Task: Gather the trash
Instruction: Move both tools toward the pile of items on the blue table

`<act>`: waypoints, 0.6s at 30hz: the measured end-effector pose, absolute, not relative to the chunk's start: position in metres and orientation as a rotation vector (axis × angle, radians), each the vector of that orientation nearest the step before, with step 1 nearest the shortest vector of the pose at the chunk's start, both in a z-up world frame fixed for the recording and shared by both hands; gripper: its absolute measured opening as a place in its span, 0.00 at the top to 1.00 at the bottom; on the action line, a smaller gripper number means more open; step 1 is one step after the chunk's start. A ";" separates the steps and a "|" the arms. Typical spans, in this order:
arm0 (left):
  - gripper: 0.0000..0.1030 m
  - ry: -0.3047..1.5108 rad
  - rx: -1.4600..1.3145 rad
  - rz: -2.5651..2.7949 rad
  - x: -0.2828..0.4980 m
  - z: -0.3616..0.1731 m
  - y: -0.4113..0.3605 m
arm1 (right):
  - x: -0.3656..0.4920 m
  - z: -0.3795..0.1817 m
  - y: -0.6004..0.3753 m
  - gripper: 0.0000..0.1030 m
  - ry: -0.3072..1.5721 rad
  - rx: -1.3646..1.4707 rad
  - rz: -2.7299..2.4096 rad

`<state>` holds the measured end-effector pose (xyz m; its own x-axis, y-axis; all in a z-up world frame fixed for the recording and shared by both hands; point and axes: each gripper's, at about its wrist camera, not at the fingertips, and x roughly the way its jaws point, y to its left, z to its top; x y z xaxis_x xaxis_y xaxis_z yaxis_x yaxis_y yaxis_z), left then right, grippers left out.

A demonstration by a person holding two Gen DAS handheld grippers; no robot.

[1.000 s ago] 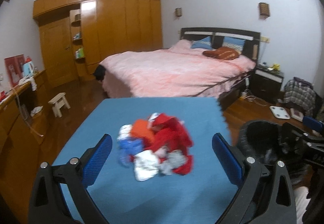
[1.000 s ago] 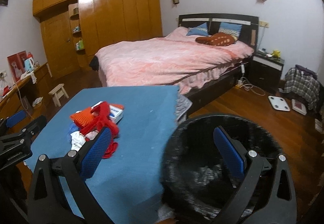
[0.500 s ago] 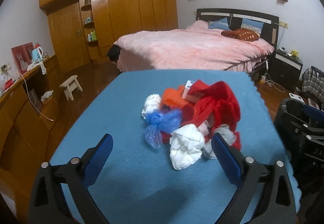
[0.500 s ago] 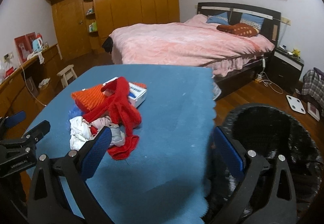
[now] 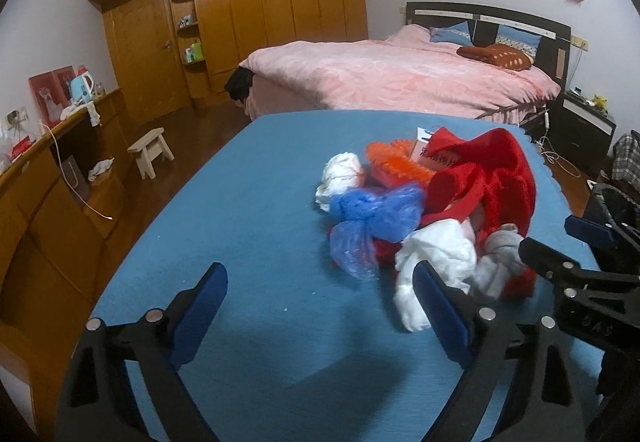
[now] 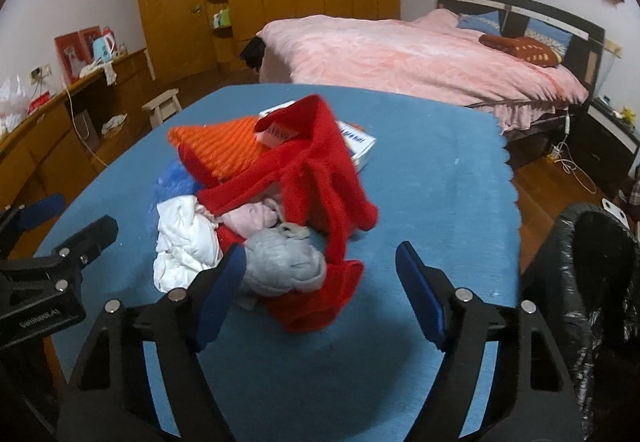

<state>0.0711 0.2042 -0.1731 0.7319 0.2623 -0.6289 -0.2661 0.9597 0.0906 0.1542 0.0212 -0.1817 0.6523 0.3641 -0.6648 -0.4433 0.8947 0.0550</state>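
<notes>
A pile of trash lies on the blue table cover (image 5: 248,210): a blue plastic bag (image 5: 372,218), white crumpled wads (image 5: 436,254), a red cloth (image 6: 316,162), an orange knitted piece (image 6: 224,146), a grey wad (image 6: 280,262) and a small white box (image 6: 360,142). My left gripper (image 5: 320,302) hovers low at the pile's near left. Its jaws are closing slowly with only table cover between them; the white wad lies beside its right finger. My right gripper (image 6: 320,282) is closing around the grey wad and the red cloth's end, and the pads do not press them.
A black-lined bin (image 6: 580,262) stands off the table's right edge. Behind are a pink bed (image 5: 400,82), a wooden wardrobe (image 5: 260,2), a small stool (image 5: 152,154) and a long wooden counter (image 5: 48,178) on the left. Each gripper shows at the edge of the other's view.
Both grippers came down and closer to the pile. The right one swung left from over the bin to the pile, and its jaws have narrowed.
</notes>
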 end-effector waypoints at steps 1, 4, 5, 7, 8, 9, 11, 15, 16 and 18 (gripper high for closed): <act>0.11 0.693 -0.004 0.291 0.071 -0.174 0.205 | 0.154 -0.184 0.023 0.30 0.730 -0.121 0.461; 0.12 0.696 -0.010 0.290 0.072 -0.176 0.208 | 0.155 -0.188 0.030 0.31 0.741 -0.125 0.474; 0.12 0.695 -0.018 0.288 0.072 -0.176 0.210 | 0.155 -0.188 0.033 0.33 0.741 -0.129 0.479; 0.12 0.695 -0.021 0.292 0.073 -0.177 0.210 | 0.155 -0.187 0.037 0.37 0.750 -0.132 0.503; 0.12 0.696 -0.020 0.293 0.073 -0.177 0.211 | 0.154 -0.186 0.037 0.38 0.759 -0.125 0.521; 0.12 0.696 -0.020 0.294 0.073 -0.178 0.211 | 0.153 -0.184 0.038 0.38 0.757 -0.123 0.527; 0.12 0.697 -0.029 0.296 0.073 -0.179 0.213 | 0.151 -0.184 0.042 0.38 0.758 -0.143 0.531; 0.12 0.702 -0.039 0.298 0.073 -0.180 0.215 | 0.151 -0.193 0.050 0.49 0.792 -0.166 0.543; 0.12 0.699 -0.039 0.299 0.073 -0.180 0.215 | 0.151 -0.196 0.052 0.51 0.805 -0.167 0.552; 0.12 0.697 -0.038 0.294 0.072 -0.180 0.214 | 0.151 -0.197 0.053 0.54 0.807 -0.166 0.551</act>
<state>0.0723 0.2143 -0.1796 0.7275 0.2539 -0.6374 -0.2790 0.9582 0.0633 0.1505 0.0527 -0.1967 0.5607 0.4032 -0.7232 -0.5268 0.8476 0.0641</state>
